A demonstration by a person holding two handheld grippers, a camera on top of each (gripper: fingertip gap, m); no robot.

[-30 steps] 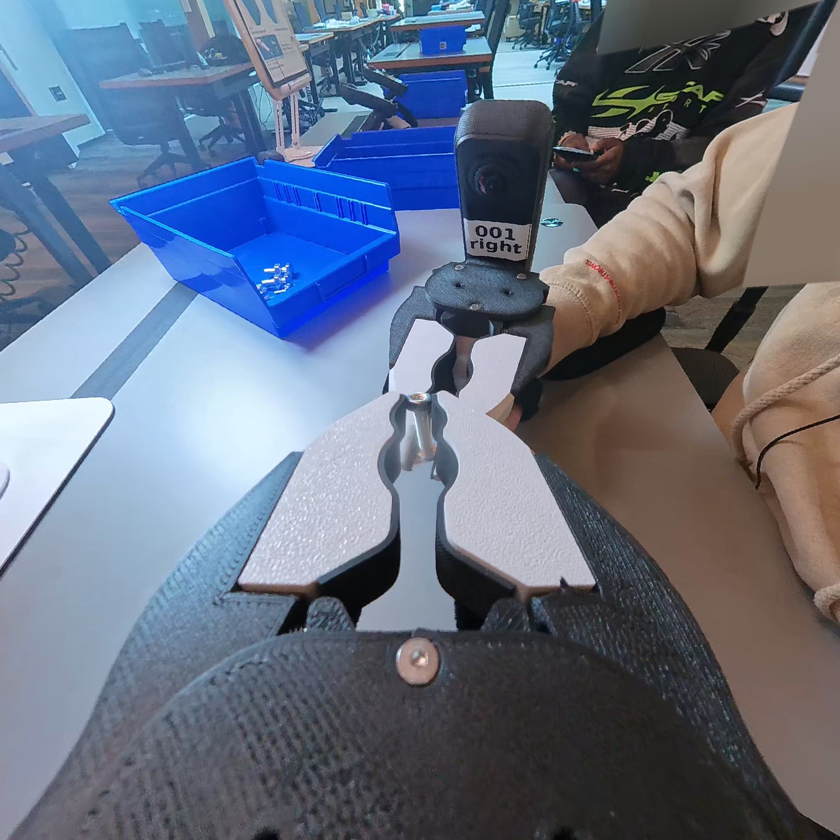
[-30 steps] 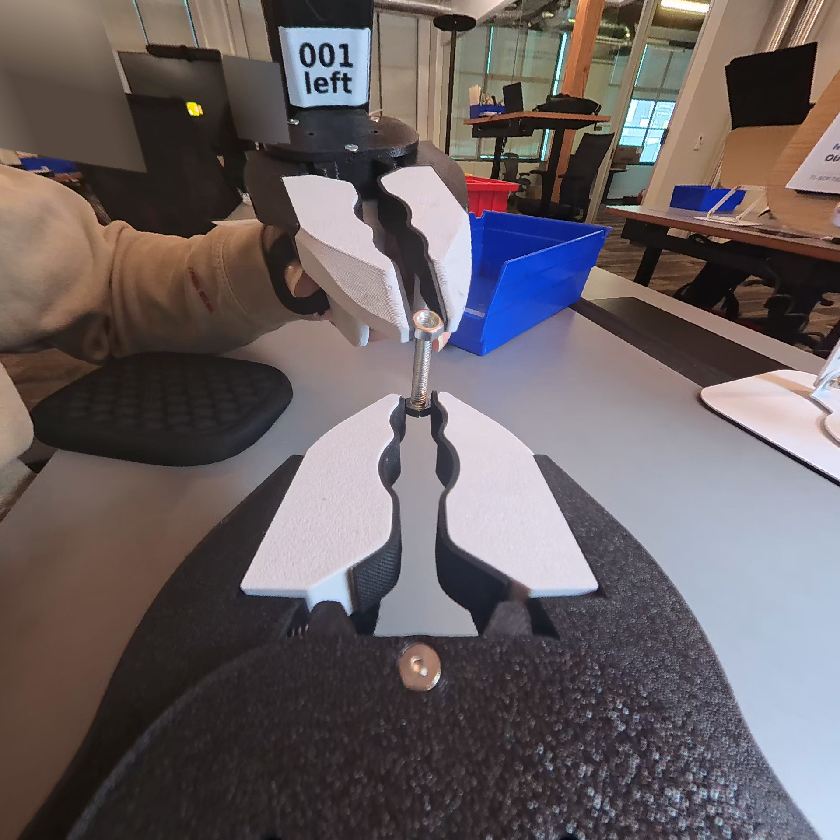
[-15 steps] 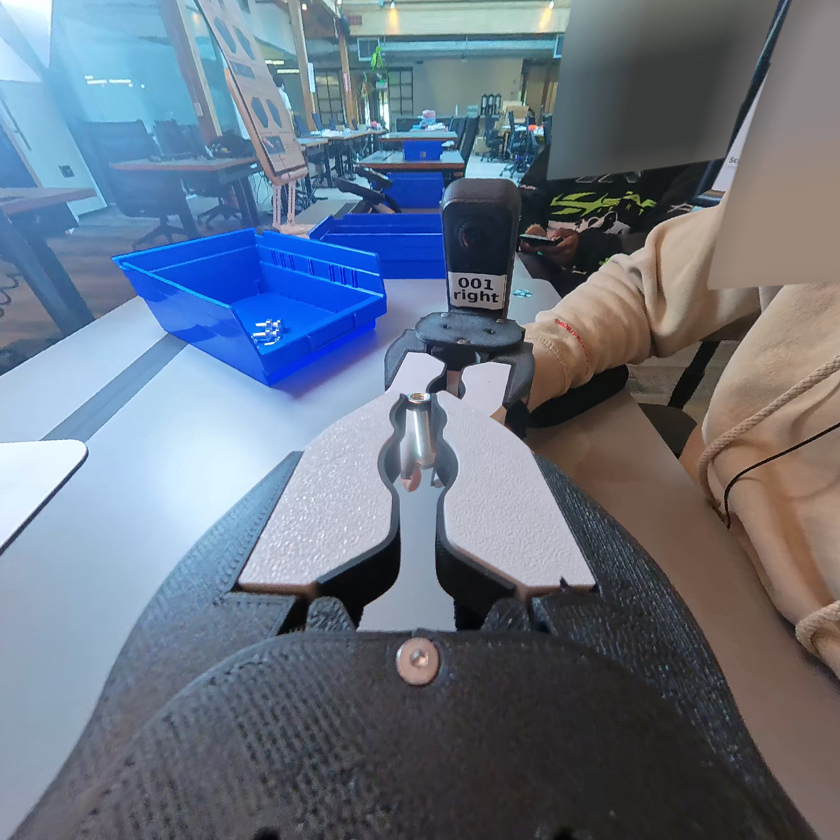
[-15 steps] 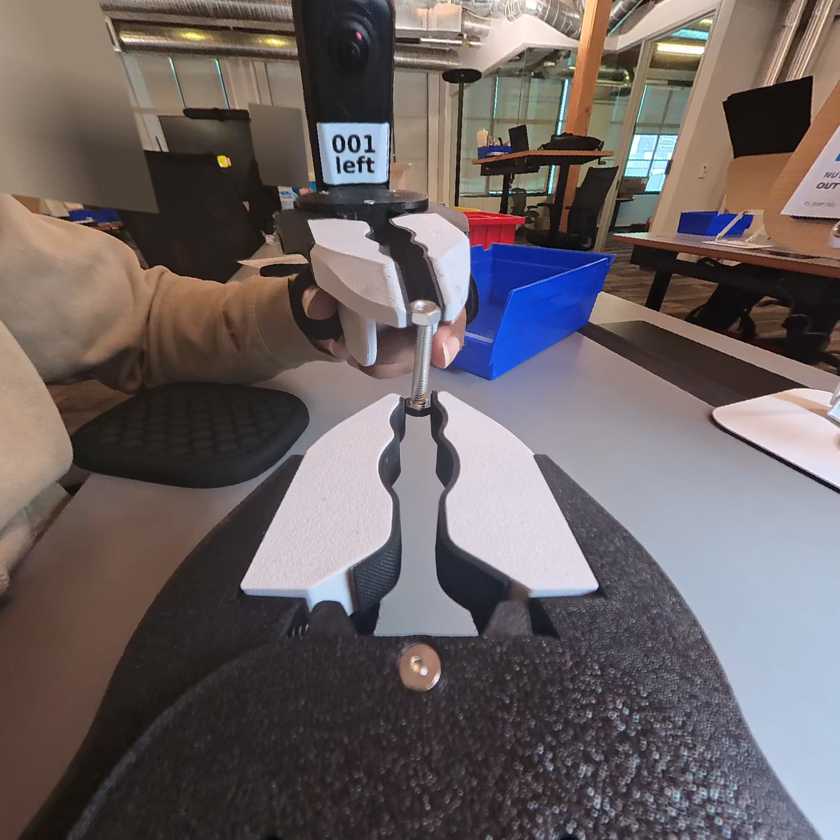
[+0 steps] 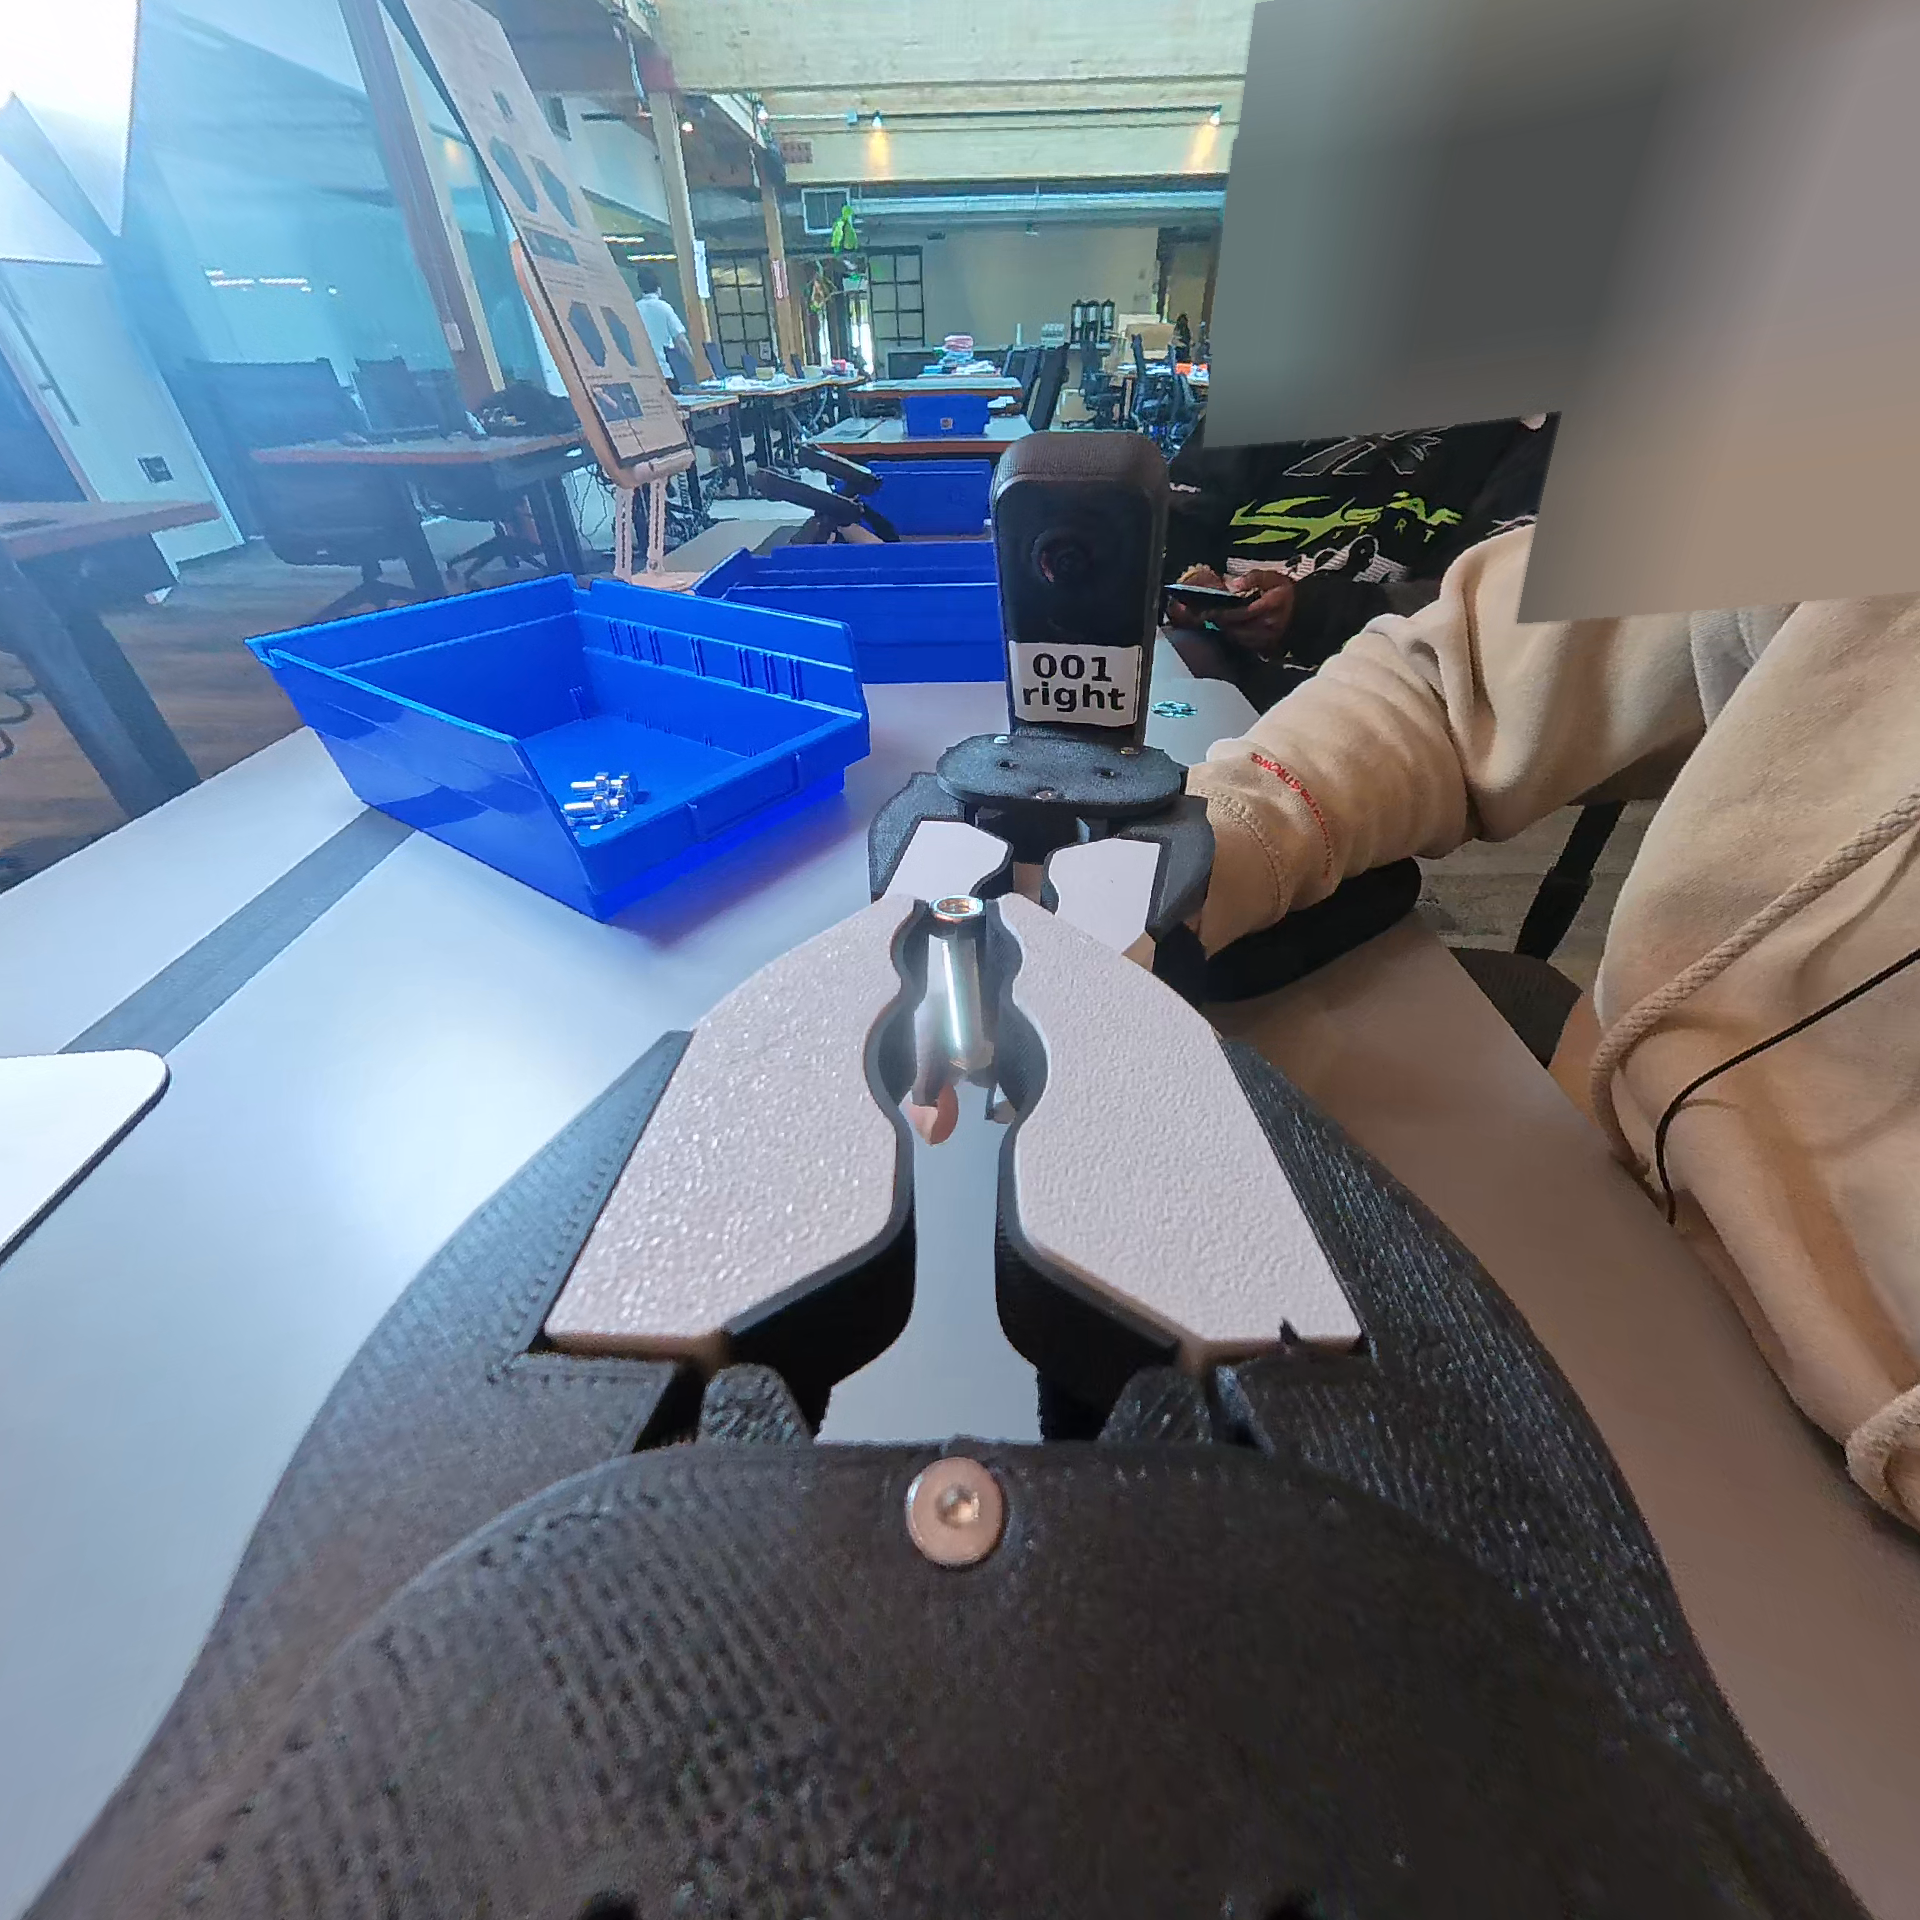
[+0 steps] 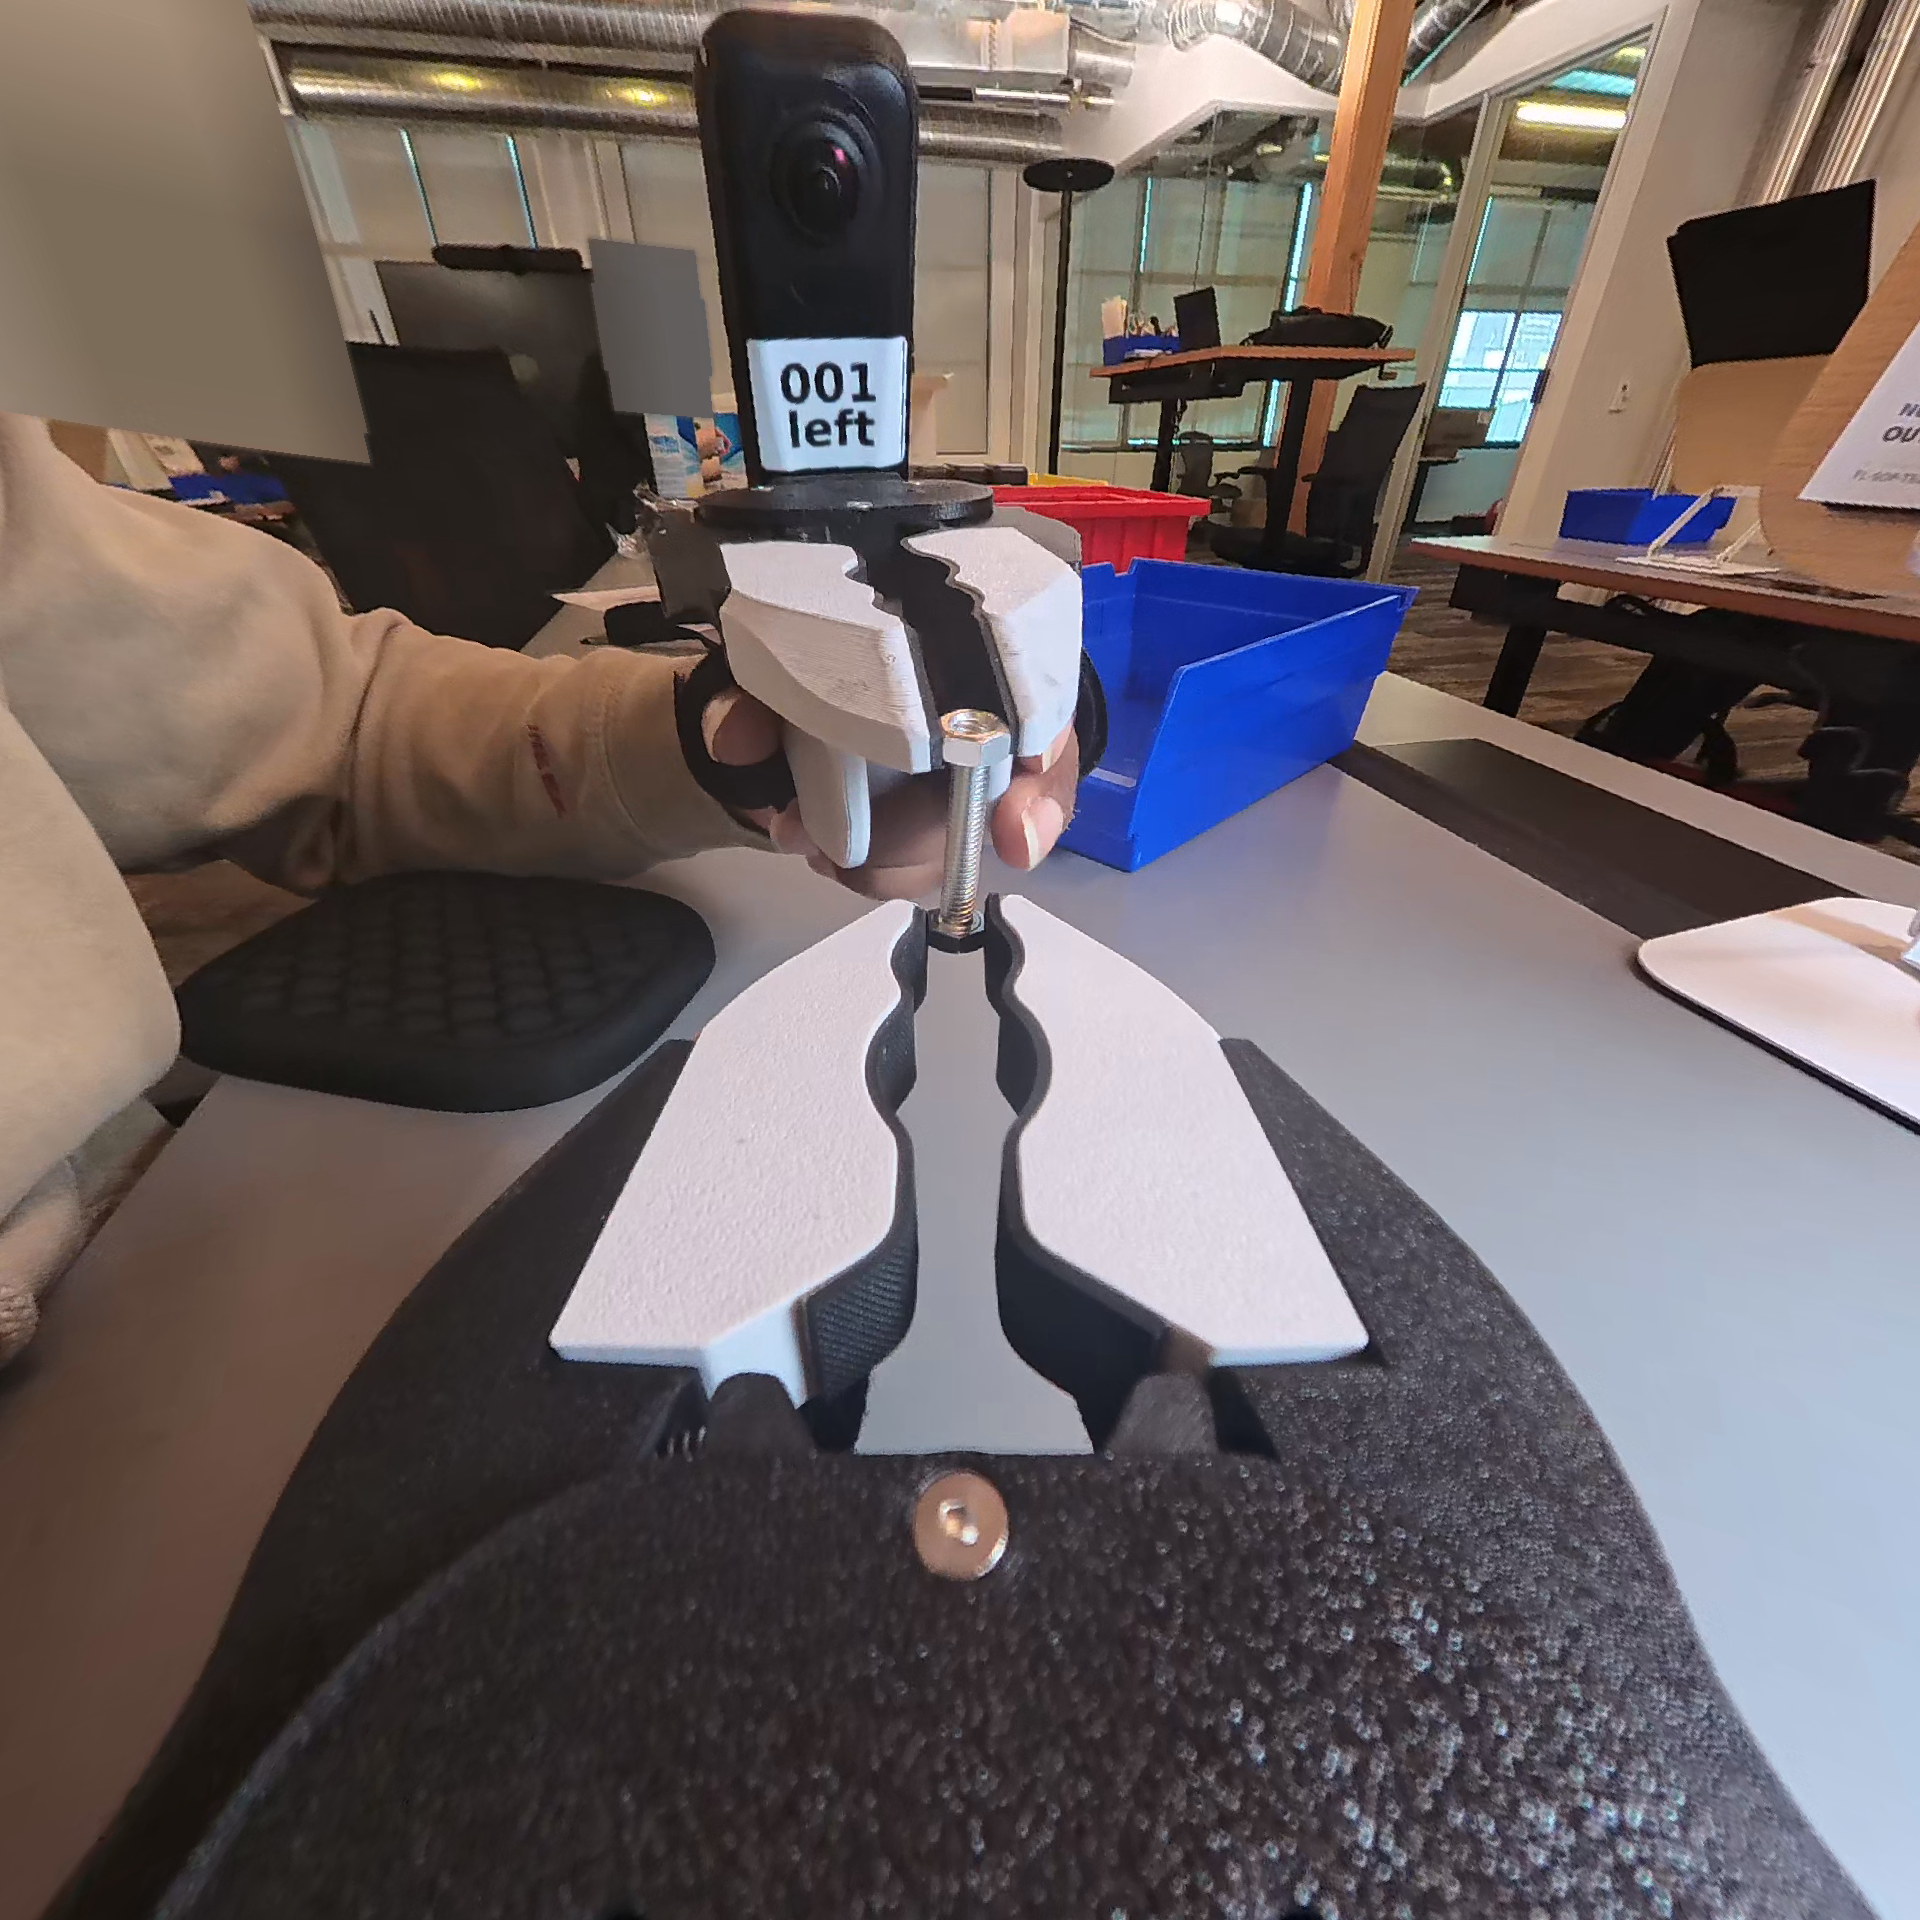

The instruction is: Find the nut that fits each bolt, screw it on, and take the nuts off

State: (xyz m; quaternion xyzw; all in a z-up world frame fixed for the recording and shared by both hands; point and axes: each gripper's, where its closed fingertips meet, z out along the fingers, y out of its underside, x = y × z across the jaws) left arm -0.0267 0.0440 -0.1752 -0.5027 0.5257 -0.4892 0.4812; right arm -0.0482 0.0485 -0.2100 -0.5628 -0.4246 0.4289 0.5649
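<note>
In the left wrist view, at the far left edge, the corner of a white pad (image 5: 62, 1122) lies on the grey surface (image 5: 312, 1039); right of it, in the upper left, an open blue bin (image 5: 582, 727) keeps a small heap of spare nuts (image 5: 601, 802) within reach. At centre, the left claw (image 5: 951, 925) is clenched on the hex nut (image 5: 951, 912), which sits in the notch at its tips, probably so the flats cannot slip while it turns. Beyond it the right claw (image 5: 1023, 883) faces back, held by a cream sleeve (image 5: 1382, 748) at the right of the frame. In the right wrist view, a black padded rest (image 6: 436, 987) lies at left. At centre, the bolt (image 6: 964, 831) stands upright between the two tools: the right claw (image 6: 961, 920) grips its lower end, where a dark part sits in the tip notch, and the nut (image 6: 974, 736) tops it inside the left claw (image 6: 971, 727). Holding each end in a separate tool lets one twist against the other. Whether the nut is going on or coming off cannot be told. A second blue bin (image 6: 1226, 707) stands at the right.
</note>
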